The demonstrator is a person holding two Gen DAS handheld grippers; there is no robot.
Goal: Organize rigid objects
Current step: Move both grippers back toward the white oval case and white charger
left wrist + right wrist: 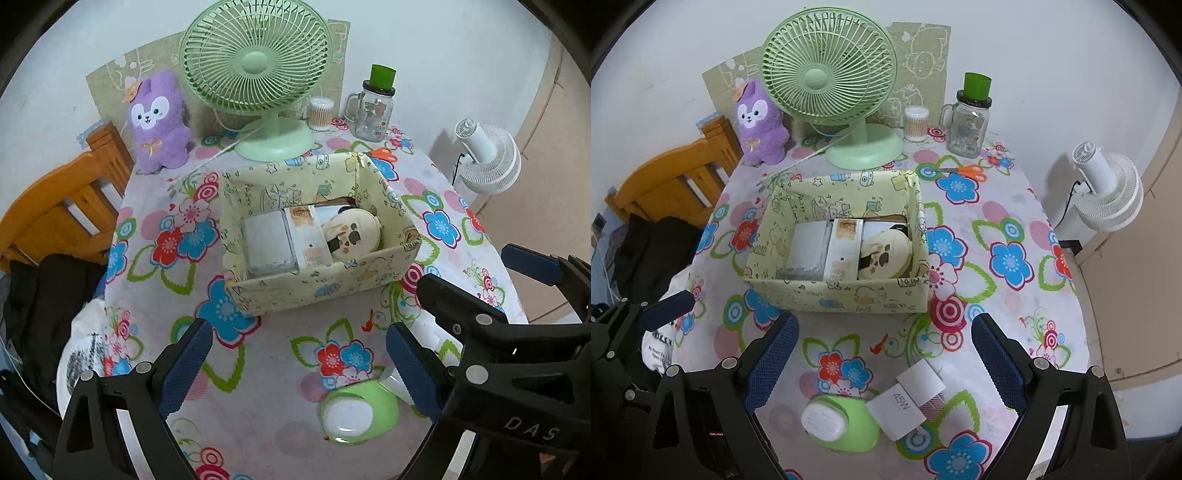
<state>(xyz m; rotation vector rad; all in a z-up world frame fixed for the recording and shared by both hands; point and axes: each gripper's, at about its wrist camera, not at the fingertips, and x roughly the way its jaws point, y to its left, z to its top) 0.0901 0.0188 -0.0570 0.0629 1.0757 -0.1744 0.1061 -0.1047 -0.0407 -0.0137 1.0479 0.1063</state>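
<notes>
A pale yellow fabric storage box (834, 295) printed with cartoons sits near the middle of the flower-patterned tablecloth (1008, 221), and inside it, side by side, lie a white flat case (807, 249), a white carton with orange markings (844, 251) and a round cream tin (884, 254) leaning against the right wall; something dark lies beneath the tin, but what it is I cannot tell. Nearer the cameras, outside the box, a small green object with a white face (842, 424) rests on the cloth, touching a white charger block marked 45W (901, 406). The right gripper (884, 365) hovers above these two, jaws spread wide and empty. The left gripper (299, 365) hangs just beside it, likewise wide open and holding nothing. Behind the box stand a green desk fan (831, 81), a purple plush toy (761, 125), a cotton-swab tub (916, 123), a glass jar mug (967, 122) and orange-handled scissors (964, 170).
</notes>
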